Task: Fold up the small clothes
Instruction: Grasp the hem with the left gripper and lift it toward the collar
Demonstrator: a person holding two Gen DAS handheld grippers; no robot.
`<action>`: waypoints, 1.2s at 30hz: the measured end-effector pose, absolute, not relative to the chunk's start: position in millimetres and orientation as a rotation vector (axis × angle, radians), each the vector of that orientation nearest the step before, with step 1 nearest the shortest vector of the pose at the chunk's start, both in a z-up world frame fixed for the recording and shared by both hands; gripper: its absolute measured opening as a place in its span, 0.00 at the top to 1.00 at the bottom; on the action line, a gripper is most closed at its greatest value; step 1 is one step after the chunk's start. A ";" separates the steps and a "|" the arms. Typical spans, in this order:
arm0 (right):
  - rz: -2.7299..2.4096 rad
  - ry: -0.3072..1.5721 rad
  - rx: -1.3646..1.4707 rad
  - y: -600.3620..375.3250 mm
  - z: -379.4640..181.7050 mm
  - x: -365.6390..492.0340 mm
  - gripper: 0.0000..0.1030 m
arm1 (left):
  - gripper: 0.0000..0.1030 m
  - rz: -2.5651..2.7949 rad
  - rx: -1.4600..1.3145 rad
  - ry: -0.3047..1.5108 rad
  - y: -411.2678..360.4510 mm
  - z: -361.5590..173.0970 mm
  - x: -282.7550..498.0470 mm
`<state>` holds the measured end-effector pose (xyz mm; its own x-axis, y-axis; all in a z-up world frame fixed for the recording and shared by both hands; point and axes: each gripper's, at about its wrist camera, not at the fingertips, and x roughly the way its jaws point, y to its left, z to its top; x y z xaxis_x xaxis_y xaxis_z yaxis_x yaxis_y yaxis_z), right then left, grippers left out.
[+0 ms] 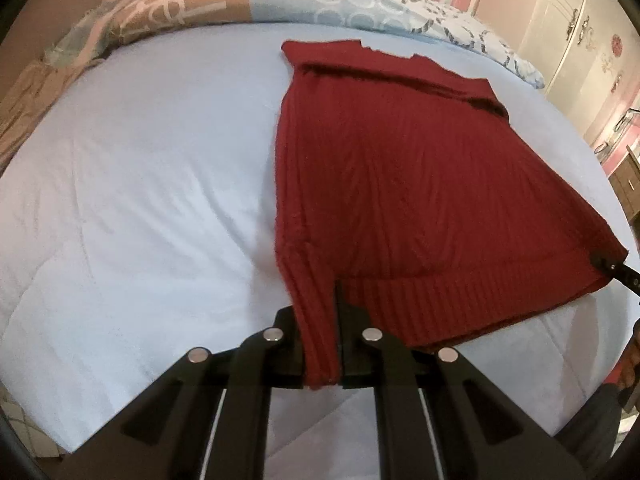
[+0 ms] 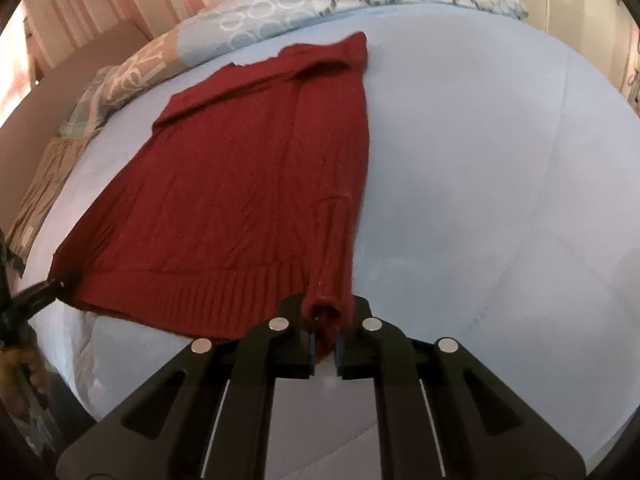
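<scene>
On the pale blue bed (image 1: 132, 184), a red knit sweater (image 1: 384, 184) lies flat with its long axis running from the ribbed hem at the near edge away to the neckline at the far side, just short of the patterned pillows (image 1: 360, 4). Both sets of tongs have hold of that near hem, one at each corner. The left tongs (image 1: 320, 344) are clamped on the near left corner, where a strip of ribbed knit is bunched between the pads and hangs through toward the camera. The right tongs (image 2: 323, 340) are clamped likewise on the near right corner, with a rolled bit of hem pinched between them.

Each wrist view also catches the other tool at the hem's opposite end: the right tongs show at the right edge of the left view, the left tongs at the left edge of the right view, so the hem is stretched between the two. Both tools point steeply downward and away along the sweater's length.

My judgement is that the coming move turns on this: the rest of the sweater lies straight ahead of both tongs, so carrying the hem forward over the body toward the neckline would halve it along its length. Neither hand is nearer; they would need to travel together to keep the hem level.
</scene>
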<state>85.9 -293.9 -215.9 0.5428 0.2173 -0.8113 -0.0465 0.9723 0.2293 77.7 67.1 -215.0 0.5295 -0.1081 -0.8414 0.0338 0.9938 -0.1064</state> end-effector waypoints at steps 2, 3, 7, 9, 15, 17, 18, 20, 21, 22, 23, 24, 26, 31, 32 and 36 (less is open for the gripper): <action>0.166 0.972 0.177 -290.9 -206.0 80.1 0.94 | 0.92 -0.081 -0.073 0.987 68.2 -206.9 72.4; 0.168 0.965 0.172 -289.9 -201.1 77.1 0.94 | 0.92 -0.079 -0.070 0.978 68.8 -202.7 69.6; 0.181 0.921 0.150 -285.8 -175.0 61.1 0.94 | 0.92 -0.072 -0.070 0.921 70.4 -179.7 50.6; 0.184 0.897 0.144 -285.1 -162.2 53.7 0.94 | 0.92 -0.074 -0.066 0.896 70.6 -168.4 42.0; 0.195 0.846 0.137 -287.4 -131.3 49.1 0.94 | 0.92 -0.073 -0.102 0.854 73.9 -141.8 41.0; 0.195 0.833 0.133 -287.8 -121.9 57.1 0.94 | 0.92 -0.059 -0.101 0.841 76.3 -133.2 49.4; 0.195 0.823 0.126 -286.6 -116.6 62.4 0.94 | 0.92 -0.054 -0.109 0.835 76.7 -129.2 57.1; 0.196 0.811 0.120 -285.0 -107.4 72.8 0.94 | 0.92 -0.055 -0.121 0.828 78.2 -121.5 66.4; 0.199 0.808 0.120 -284.5 -105.3 75.5 0.94 | 0.92 -0.056 -0.131 0.823 78.7 -117.5 74.9; 0.203 0.805 0.122 -283.5 -101.8 81.5 0.94 | 0.92 -0.054 -0.136 0.820 79.1 -115.2 79.3; 0.206 0.803 0.124 -283.1 -98.9 87.0 0.94 | 0.92 -0.052 -0.137 0.816 78.9 -111.7 85.5; 0.204 0.802 0.122 -282.0 -96.3 93.0 0.94 | 0.92 -0.050 -0.135 0.813 78.5 -108.5 90.0; 0.201 0.792 0.111 -280.9 -90.9 104.2 0.94 | 0.92 -0.045 -0.132 0.802 78.5 -101.5 99.9; 0.195 0.789 0.135 -283.6 -81.5 133.4 0.93 | 0.92 -0.040 -0.127 0.787 78.1 -87.9 130.2; 0.194 0.788 0.141 -284.0 -79.8 140.3 0.93 | 0.92 -0.039 -0.129 0.786 78.3 -86.7 135.4; 0.189 0.783 0.161 -284.3 -74.8 165.6 0.93 | 0.92 -0.030 -0.148 0.783 78.7 -81.3 161.4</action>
<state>165.6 -284.3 -74.8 0.6935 0.2277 -0.6835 -0.1088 0.9710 0.2130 161.4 78.7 -81.3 0.7093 -0.0817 -0.7002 -0.0282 0.9892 -0.1440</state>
